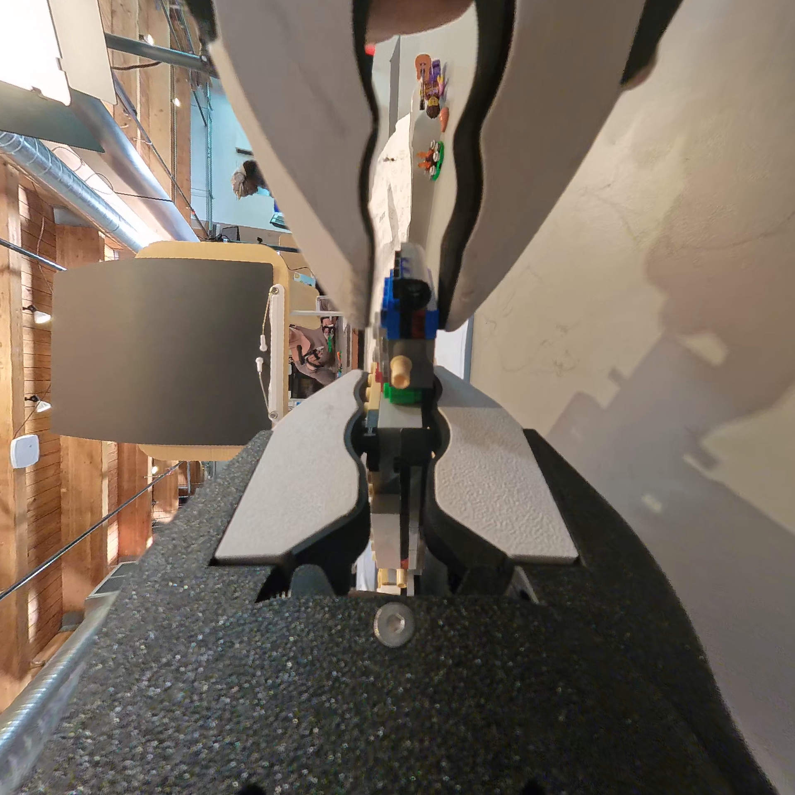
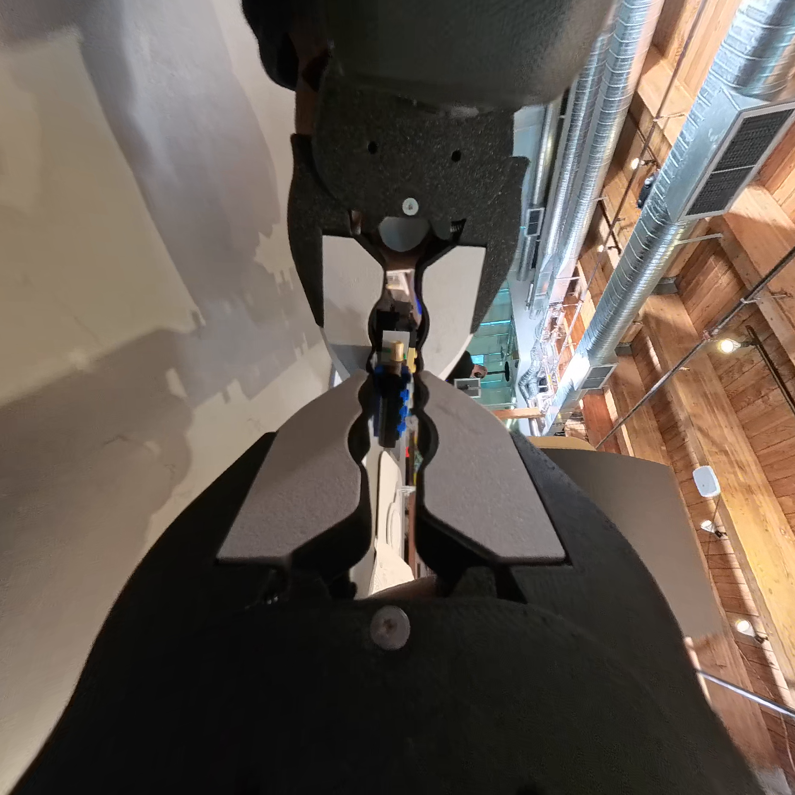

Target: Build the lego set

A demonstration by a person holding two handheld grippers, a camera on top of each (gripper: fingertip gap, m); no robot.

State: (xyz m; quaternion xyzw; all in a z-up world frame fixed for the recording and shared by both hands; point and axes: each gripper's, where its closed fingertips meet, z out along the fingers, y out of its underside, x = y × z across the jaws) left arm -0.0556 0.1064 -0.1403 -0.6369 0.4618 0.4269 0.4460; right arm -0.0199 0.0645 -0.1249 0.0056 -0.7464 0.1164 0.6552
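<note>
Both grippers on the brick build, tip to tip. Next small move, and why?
Probably a short straight push together, no twist. The left gripper clamps the grey plastic brick section, the right gripper clamps the blue-and-black brick section, and a tan peg sits exposed where they join.

I see a pale plaster wall (image 1: 623, 266) carrying small colourful toy figures (image 1: 432, 92) (they sit near its far edge). Ribbed silver ventilation ducts (image 2: 636, 266) run along warm wooden plank cladding (image 2: 710, 430), beside a dark grey rectangular panel (image 1: 159, 352) with a tan rim.
</note>
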